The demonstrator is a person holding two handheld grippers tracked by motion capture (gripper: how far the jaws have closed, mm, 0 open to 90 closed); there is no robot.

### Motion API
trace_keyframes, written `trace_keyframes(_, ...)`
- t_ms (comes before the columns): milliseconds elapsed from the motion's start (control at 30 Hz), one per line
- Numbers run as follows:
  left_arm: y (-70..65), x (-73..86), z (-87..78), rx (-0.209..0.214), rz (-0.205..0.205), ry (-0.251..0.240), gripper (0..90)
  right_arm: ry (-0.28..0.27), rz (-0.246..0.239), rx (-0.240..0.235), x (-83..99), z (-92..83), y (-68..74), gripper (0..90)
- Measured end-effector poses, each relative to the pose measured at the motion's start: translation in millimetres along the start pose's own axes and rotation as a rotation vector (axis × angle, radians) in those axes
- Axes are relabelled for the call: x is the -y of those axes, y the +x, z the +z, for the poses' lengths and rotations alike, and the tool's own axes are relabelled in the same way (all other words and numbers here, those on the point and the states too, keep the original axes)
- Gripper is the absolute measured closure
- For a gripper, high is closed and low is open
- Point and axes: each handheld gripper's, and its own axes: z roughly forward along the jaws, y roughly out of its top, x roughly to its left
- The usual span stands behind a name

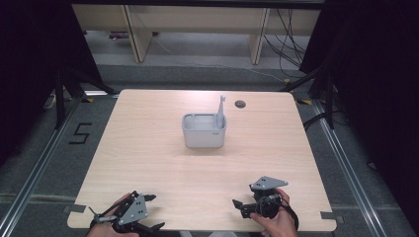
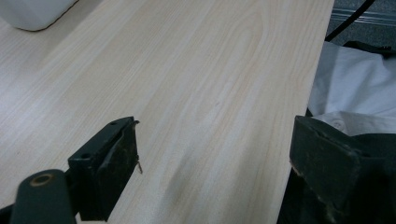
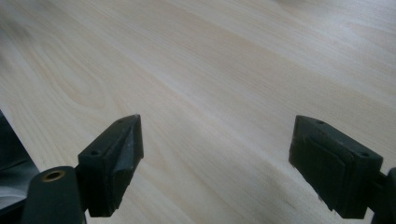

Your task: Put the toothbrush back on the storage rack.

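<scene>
A pale grey bin (image 1: 204, 132) stands at the middle of the wooden table (image 1: 148, 148), with a thin white stick-like item (image 1: 221, 106) upright in its right rear corner. A corner of the bin (image 2: 32, 11) shows at the top left of the left gripper view. My left gripper (image 1: 155, 211) rests at the near left edge of the table, held in a hand, jaws wide apart. In its own view the left gripper (image 2: 217, 158) holds nothing. My right gripper (image 1: 239, 208) lies at the near right, also open, and in its own view the right gripper (image 3: 215, 158) has only bare wood between its jaws.
A dark round cable hole (image 1: 240, 103) sits in the table behind the bin. The table's near edge and white clothing (image 2: 355, 88) lie beside the left gripper. Black stands and cables surround the table, and a "5" (image 1: 80, 132) is marked on the floor at left.
</scene>
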Motion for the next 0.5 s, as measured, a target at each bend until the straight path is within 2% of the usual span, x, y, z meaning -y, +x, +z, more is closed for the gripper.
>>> trace_keyframes(33,-0.1,0.0,-0.1,0.001,0.000,0.000,14.8,0.002,0.015,-0.002,1.3,-0.9,1.7,18.2)
trace_keyframes(67,-0.3,-0.2,-0.5,-0.001,0.001,0.004,14.8,-0.007,-0.016,-0.004,1.7,-1.1,-0.8,18.1)
trace_keyframes(100,-0.3,-0.2,-0.6,0.000,0.001,0.005,14.8,0.007,0.025,-0.003,3.0,-2.9,2.3,18.1)
trace_keyframes(133,-0.3,0.1,-0.1,-0.002,0.001,0.001,14.8,0.000,0.007,-0.009,4.0,-2.9,0.9,18.0)
trace_keyframes(167,0.0,0.0,-0.1,0.001,0.000,0.000,14.8,-0.004,-0.029,-0.006,5.1,-2.6,-1.2,18.1)
trace_keyframes(200,-0.1,0.0,-0.1,0.002,0.001,0.000,14.8,0.009,0.021,-0.014,6.2,-4.3,2.1,18.0)
trace_keyframes(233,-0.5,-0.3,-0.3,0.002,0.001,0.002,14.8,0.001,-0.021,-0.012,6.8,-3.7,-0.7,18.0)
trace_keyframes(267,-0.5,-0.7,-0.9,0.004,0.005,0.012,14.8,0.000,0.004,0.000,8.0,-4.5,1.8,18.0)
trace_keyframes(433,0.0,-0.4,-0.8,0.012,0.002,0.013,14.8,0.012,0.000,-0.018,9.8,-6.6,2.6,18.0)
trace_keyframes(467,-0.1,-0.4,-0.8,0.013,0.001,0.012,14.8,0.023,0.031,-0.020,10.4,-7.5,5.2,18.0)
trace_keyframes(500,0.0,-0.5,-0.8,0.013,0.001,0.013,14.8,0.016,0.010,-0.016,10.7,-7.0,3.7,18.0)
